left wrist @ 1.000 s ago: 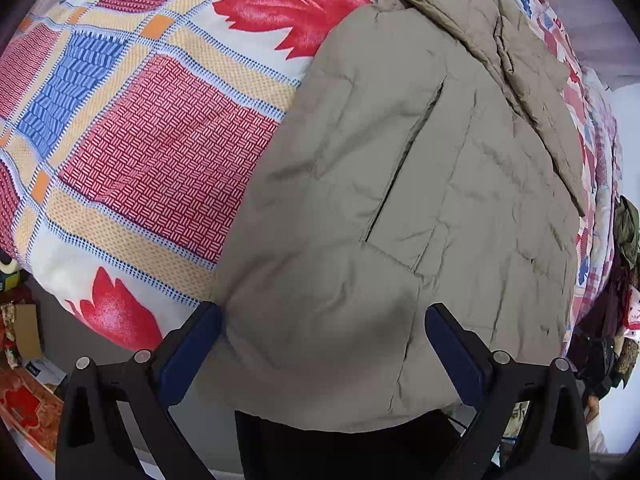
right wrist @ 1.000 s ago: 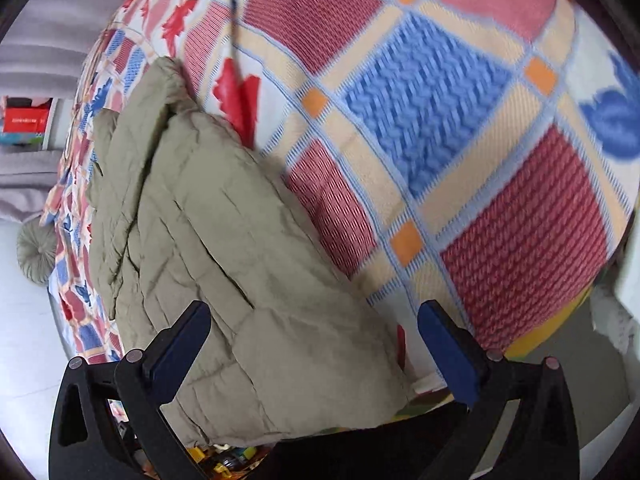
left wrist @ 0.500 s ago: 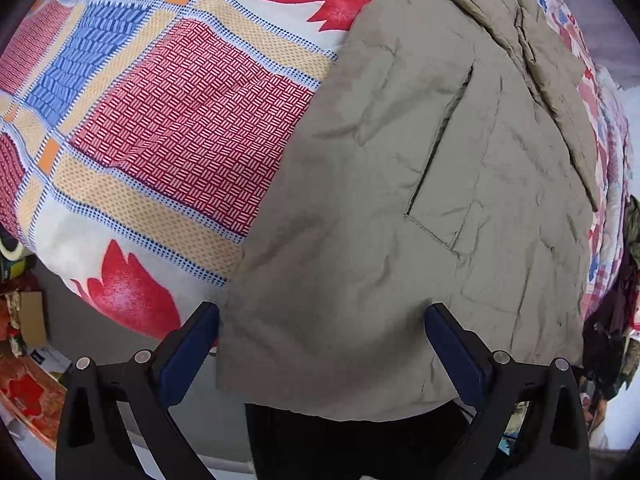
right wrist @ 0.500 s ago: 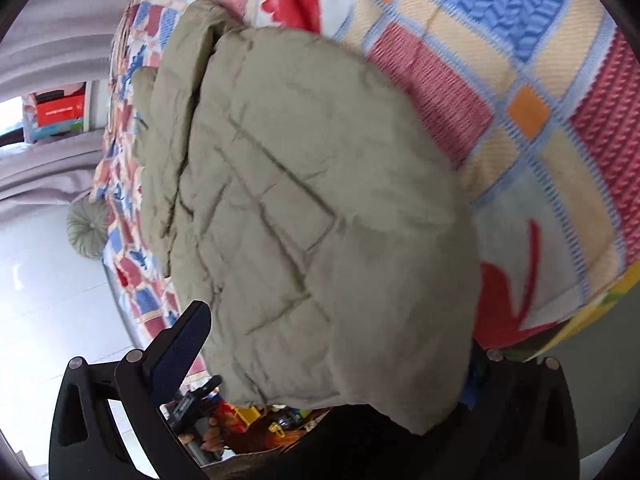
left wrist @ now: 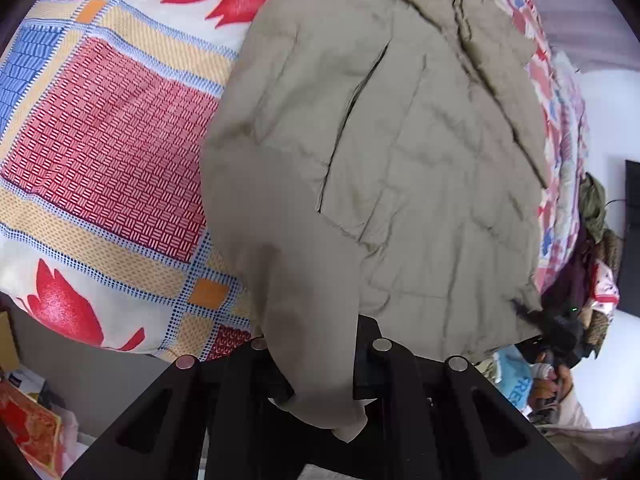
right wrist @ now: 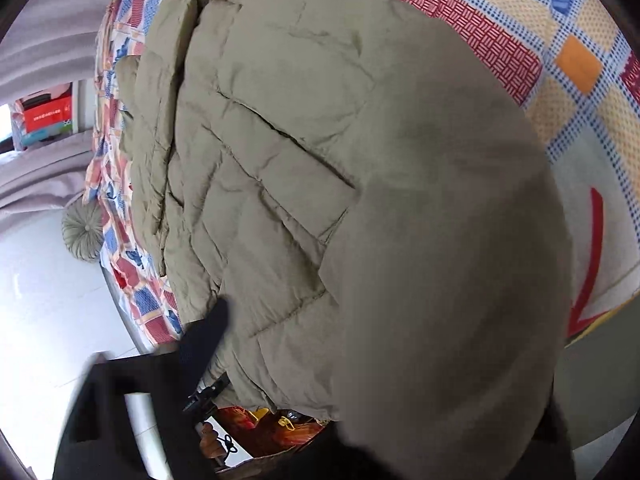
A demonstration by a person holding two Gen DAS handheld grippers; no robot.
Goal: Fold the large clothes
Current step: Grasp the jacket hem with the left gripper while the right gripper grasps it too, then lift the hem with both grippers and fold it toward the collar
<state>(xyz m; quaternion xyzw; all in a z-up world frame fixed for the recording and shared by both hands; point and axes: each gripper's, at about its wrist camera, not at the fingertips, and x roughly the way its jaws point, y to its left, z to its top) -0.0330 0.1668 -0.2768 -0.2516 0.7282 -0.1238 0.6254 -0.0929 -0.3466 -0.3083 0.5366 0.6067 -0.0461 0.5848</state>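
A large khaki padded jacket point(left wrist: 400, 152) lies on a bed with a red, blue and yellow patterned cover point(left wrist: 112, 136). My left gripper point(left wrist: 316, 356) is shut on the jacket's near hem, and a fold of fabric hangs out between the fingers. In the right wrist view the jacket point(right wrist: 320, 160) fills most of the frame and its hem drapes over my right gripper point(right wrist: 360, 360). Only the left finger point(right wrist: 206, 332) shows, pressed against the fabric. The right finger is hidden under the jacket.
The bed cover point(right wrist: 580, 80) runs off to the right. A round khaki cushion point(right wrist: 82, 232) lies at the bed's far side. A pile of dark clothes point(left wrist: 592, 248) sits beyond the bed. Boxes and clutter point(left wrist: 28, 432) are on the floor below the bed edge.
My left gripper has closed on the jacket's hem. My right gripper has pushed in under the hem, and the fabric now covers most of it.
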